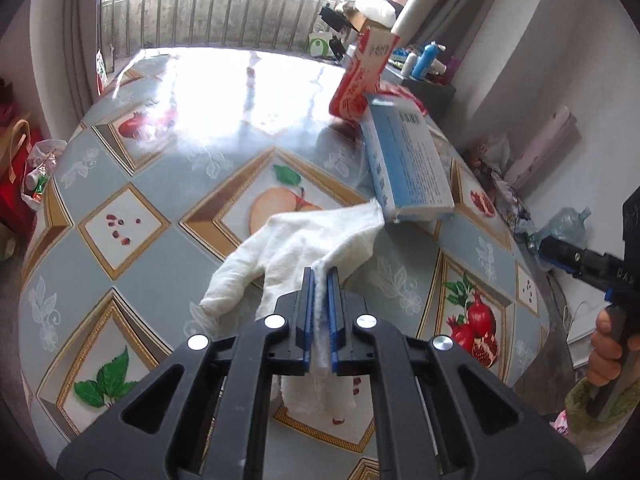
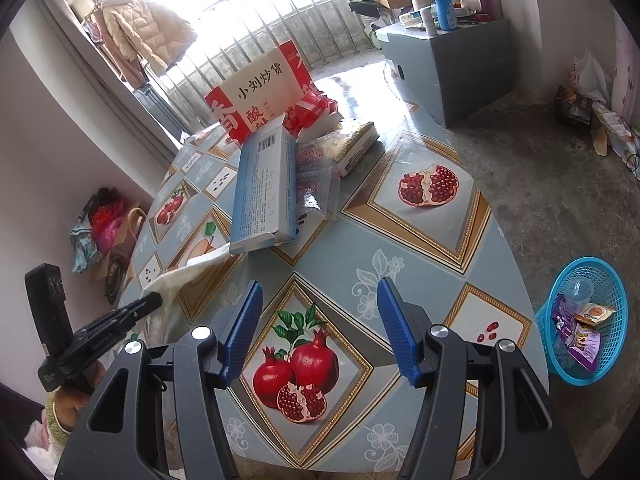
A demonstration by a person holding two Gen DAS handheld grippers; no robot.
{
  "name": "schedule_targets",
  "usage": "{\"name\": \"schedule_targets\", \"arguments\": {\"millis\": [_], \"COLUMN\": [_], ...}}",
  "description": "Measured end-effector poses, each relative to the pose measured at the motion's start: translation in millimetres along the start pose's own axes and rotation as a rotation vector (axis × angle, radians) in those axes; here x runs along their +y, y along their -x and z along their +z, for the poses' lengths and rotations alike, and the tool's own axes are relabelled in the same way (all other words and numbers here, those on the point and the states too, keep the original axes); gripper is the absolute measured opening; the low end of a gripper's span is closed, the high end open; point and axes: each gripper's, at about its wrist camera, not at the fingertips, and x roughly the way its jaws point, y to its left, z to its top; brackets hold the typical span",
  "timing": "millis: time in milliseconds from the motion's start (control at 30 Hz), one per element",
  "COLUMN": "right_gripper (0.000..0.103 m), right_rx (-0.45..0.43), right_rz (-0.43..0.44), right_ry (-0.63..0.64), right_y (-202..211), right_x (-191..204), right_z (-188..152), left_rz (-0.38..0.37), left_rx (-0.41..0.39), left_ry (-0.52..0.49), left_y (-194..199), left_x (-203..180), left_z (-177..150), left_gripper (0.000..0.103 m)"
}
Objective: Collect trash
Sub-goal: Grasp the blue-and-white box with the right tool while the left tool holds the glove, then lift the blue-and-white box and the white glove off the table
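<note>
Trash on the tabletop (image 1: 132, 240) is a white cloth (image 1: 296, 248), a blue box (image 1: 412, 164), a red-and-white carton (image 1: 362, 80) and some clear wrappers (image 2: 316, 184). The left tongs (image 1: 321, 276) are pressed together on a fold of the cloth, which runs up between the blue pads (image 1: 307, 312) and spreads out ahead across the peach print, its far corner just beside the near end of the blue box. A further bit of cloth hangs below the pads. In the right wrist view the same tongs show at the left edge, a dark tip on the cloth's near end, with a hand (image 2: 76, 400) in a green sleeve holding the handle. The right tongs (image 2: 320, 304) are spread wide with nothing between them, over the pomegranate print near the tabletop's edge. The blue box lies tilted, its far end propped on the wrappers, and the carton stands behind it. A flat packet (image 2: 356, 140) lies to the right of the carton. On the floor to the right, well apart from the tabletop items, a blue basket (image 2: 612, 280) holds a clear cup and several wrappers.
</note>
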Motion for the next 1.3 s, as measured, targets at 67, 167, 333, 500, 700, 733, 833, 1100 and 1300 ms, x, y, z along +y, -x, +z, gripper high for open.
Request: {"name": "schedule_targets", "arguments": {"millis": [67, 167, 333, 500, 700, 733, 833, 1100, 1300], "right_gripper": [0.059, 0.059, 0.059, 0.059, 0.059, 0.058, 0.052, 0.037, 0.036], "right_rx": [-0.003, -0.009, -0.018, 0.01, 0.08, 0.089, 0.12, 0.169, 0.222], "right_rz": [0.014, 0.036, 0.086, 0.157, 0.2, 0.204, 0.209, 0.285, 0.326], "right_ry": [-0.003, -0.007, -0.023, -0.051, -0.093, -0.096, -0.097, -0.087, -0.076], "right_y": [-3, -8, -21, -51, -103, -110, -130, -145, -119], "right_x": [2, 6, 14, 16, 11, 11, 9, 14, 18], "right_z": [6, 15, 34, 57, 75, 77, 83, 84, 61], "left_rz": [-0.007, -0.025, -0.039, -0.063, -0.07, -0.071, -0.09, -0.143, -0.202], "left_rx": [-0.04, -0.084, -0.153, -0.142, -0.035, -0.018, 0.023, 0.079, 0.111], "left_ry": [0.024, 0.064, 0.109, 0.151, 0.136, 0.133, 0.123, 0.123, 0.144], "left_y": [6, 11, 10, -23, -89, -99, -121, -128, -103], "left_x": [6, 12, 18, 17, 2, 0, -12, -24, -29], "left_z": [16, 39, 76, 104, 112, 113, 113, 98, 80], "left_gripper": [0.005, 0.004, 0.004, 0.004, 0.004, 0.004, 0.004, 0.004, 0.004]}}
